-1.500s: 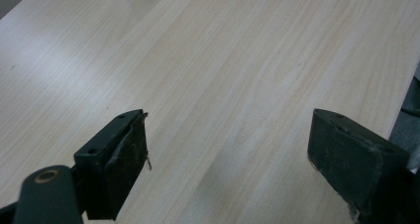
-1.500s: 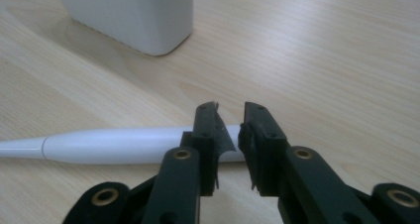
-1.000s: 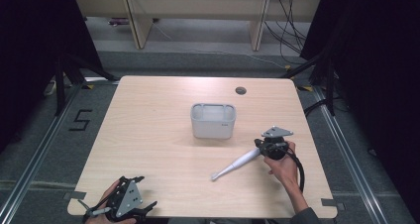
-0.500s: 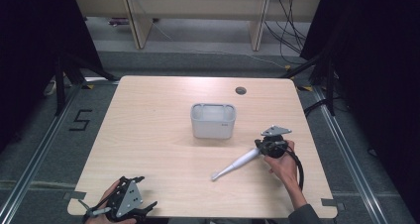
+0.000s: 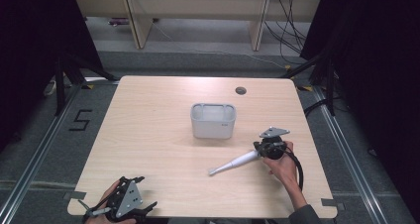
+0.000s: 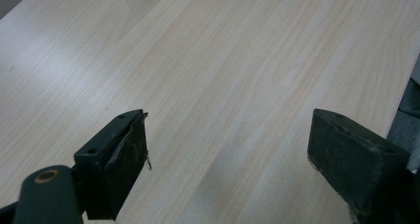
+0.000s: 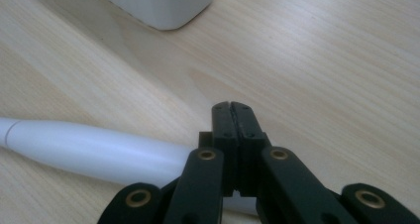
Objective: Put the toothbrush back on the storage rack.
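Lying flat on the wooden table (image 5: 148,125), right of centre and toward the near edge: a white tapered handle (image 5: 233,164), narrow tip pointing to the near left, thick end tucked under the right gripper (image 5: 262,147). Just beyond it, near the middle of the table, an open white tub (image 5: 213,120), upright and apart from the handle.

Seen along the right gripper (image 7: 231,107) itself: jaws clenched tip to tip, nothing visible between the tips, the handle (image 7: 94,149) running off to the left beneath the black linkage, a corner of the tub (image 7: 158,6) ahead. Cannot tell whether the thick end is pinched lower down or merely touched from above.

At the near left corner, the left gripper (image 5: 130,204), parked well apart from the work. Released, jaws spread wide over bare wood in the left gripper view (image 6: 228,135), holding nothing.

Step in hand, as judged here: taking hold of the handle, likely for a drop into the tub. To do it well:
- open the jaws first if no grip exists, then close square across the thick end, not on the taper, where slipping out looks likely;
- lift level, the long tip clear of the tabletop before any swing;
- approach the tub from above, tip down, without clipping the near rim;
- keep the trailing cable off the handle.
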